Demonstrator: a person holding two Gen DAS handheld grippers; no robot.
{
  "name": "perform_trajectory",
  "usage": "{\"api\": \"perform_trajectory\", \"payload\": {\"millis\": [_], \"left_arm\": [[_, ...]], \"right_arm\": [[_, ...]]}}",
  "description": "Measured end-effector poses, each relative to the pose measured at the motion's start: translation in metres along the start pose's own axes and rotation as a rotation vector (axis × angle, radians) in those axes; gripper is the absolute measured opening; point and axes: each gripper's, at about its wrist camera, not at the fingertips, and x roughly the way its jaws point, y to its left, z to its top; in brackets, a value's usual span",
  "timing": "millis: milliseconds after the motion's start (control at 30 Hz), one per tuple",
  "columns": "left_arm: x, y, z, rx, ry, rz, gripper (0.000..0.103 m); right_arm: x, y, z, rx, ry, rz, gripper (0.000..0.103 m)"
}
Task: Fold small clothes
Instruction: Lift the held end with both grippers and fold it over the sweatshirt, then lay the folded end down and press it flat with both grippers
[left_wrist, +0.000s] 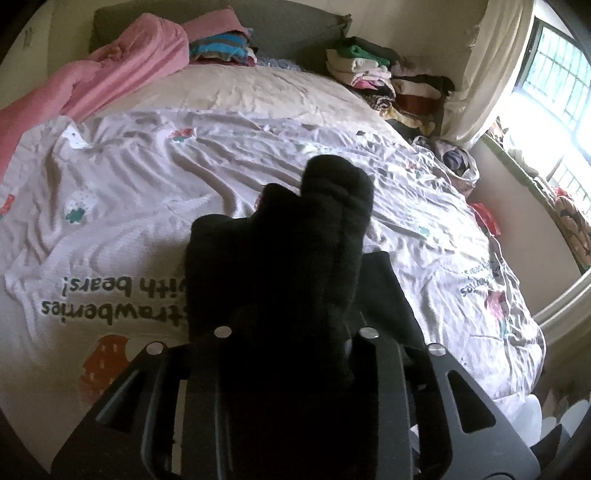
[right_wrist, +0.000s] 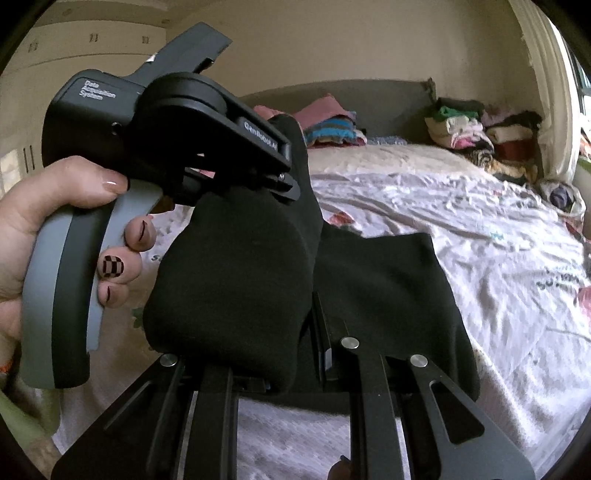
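Both the left gripper (right_wrist: 295, 177) and right gripper (right_wrist: 291, 354) apparently clench one soft black knit garment (right_wrist: 229, 280) above the white printed bedsheet (left_wrist: 129, 229).

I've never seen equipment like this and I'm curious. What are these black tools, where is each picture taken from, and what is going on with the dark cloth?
A person holds hand-held tongs, each with a camera looking along its fingers. One picture comes from the left tongs, the other from the right tongs, where the left hand is visible gripping its handle. Both tongs hold a small black fabric garment above a bed with a white printed cover. Folded clothes piles sit by the headboard.
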Motion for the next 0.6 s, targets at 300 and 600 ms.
{"api": "perform_trajectory", "payload": {"millis": [300,600], "left_arm": [[0.025,-0.008,-0.004,-0.022,0.059,-0.022,0.044],[0.031,-0.016,-0.005,-0.089,0.096,-0.127,0.082]], "right_arm": [[0.007,-0.033,-0.01,0.143,0.066,0.044,0.02],[0.012,-0.061,-0.019,0.318,0.13,0.121,0.031]]}}
